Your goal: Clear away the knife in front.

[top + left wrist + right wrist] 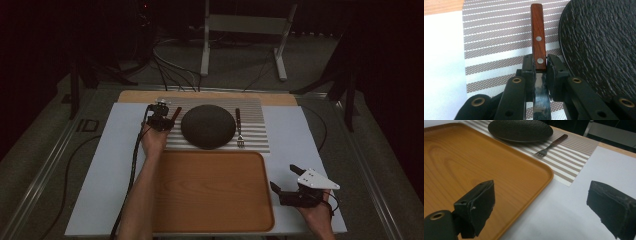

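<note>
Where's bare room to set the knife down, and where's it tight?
Free: the wooden tray, its whole bed bare; the white tabletop left of the striped placemat and tray. Tight: on the placemat the dark plate fills the middle, fork to its right, and the left gripper, shut on the knife, to its left.

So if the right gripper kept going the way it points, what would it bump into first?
Probably the orange wooden tray: the open right gripper aims over its corner toward the metal fork, though depth is unclear.
</note>
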A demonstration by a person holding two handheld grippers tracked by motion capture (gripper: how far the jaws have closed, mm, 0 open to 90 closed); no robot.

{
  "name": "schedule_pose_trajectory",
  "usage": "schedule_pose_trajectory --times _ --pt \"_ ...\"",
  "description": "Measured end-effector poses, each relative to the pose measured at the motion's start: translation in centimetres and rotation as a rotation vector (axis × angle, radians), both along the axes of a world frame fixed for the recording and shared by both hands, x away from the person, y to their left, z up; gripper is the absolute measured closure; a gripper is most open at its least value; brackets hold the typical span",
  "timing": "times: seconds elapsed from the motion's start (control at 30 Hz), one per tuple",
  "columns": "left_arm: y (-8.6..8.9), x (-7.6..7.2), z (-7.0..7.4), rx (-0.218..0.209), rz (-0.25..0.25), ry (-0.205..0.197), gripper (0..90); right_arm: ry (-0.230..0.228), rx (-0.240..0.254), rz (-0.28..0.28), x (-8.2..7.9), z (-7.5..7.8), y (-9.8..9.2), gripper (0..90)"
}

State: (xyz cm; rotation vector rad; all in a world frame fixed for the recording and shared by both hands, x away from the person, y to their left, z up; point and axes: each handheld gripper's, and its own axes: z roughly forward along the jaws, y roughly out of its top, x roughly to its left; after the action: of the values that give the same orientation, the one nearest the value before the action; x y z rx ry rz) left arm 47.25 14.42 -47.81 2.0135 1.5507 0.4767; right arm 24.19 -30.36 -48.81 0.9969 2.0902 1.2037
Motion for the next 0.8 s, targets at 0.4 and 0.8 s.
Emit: schedule_pose_trajectory --times 0.4,0.8 --pt "0.3 -1.1 1.4 -0.046 0.018 -0.034 78.3 -0.001 0.002 0.000 0.0 0.0 0.0 7.9" --pt "0.3 -2.7 1.9 -0.050 0.053 -0.074 78.3 -0.001 0.002 0.002 0.0 0.0 0.0 7.9"
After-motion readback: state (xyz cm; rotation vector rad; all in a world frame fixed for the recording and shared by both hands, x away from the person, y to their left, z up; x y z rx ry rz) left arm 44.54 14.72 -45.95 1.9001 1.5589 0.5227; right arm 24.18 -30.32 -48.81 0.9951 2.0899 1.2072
